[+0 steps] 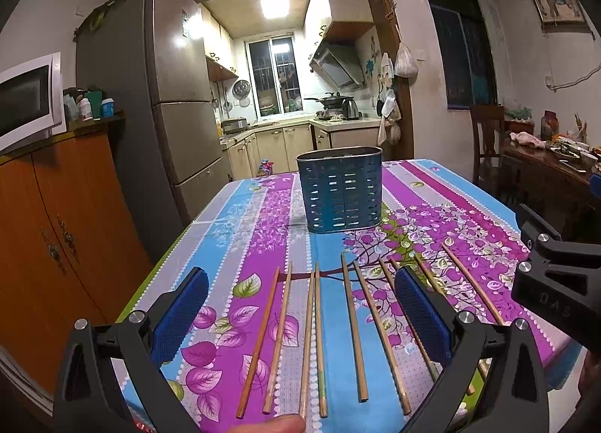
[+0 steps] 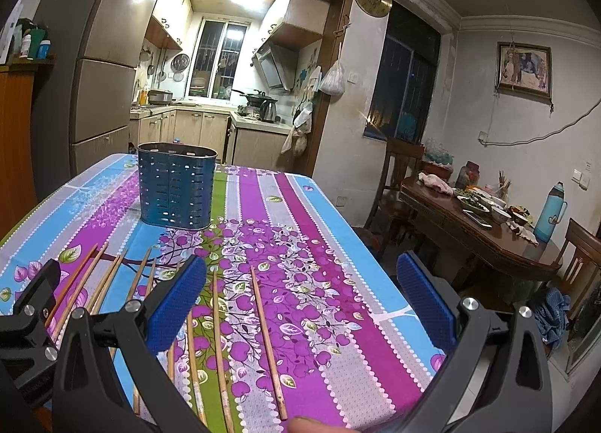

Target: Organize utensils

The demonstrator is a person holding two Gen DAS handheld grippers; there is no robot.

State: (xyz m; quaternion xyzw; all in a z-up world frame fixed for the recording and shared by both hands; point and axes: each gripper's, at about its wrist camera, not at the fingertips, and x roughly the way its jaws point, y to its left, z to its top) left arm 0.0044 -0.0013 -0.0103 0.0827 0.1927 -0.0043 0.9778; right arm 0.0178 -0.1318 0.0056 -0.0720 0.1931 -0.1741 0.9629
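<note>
The chopsticks (image 1: 352,331) look like bare matt wood, some reddish, some pale, and the holder (image 1: 341,189) is blue slotted metal with a dull sheen. The tablecloth (image 1: 259,215) is a smooth, slightly glossy printed sheet. The left gripper (image 1: 300,316) and right gripper (image 2: 300,305) are matt black plastic with finely ribbed blue rubbery pads (image 1: 180,314) and shiny metal screws.
</note>
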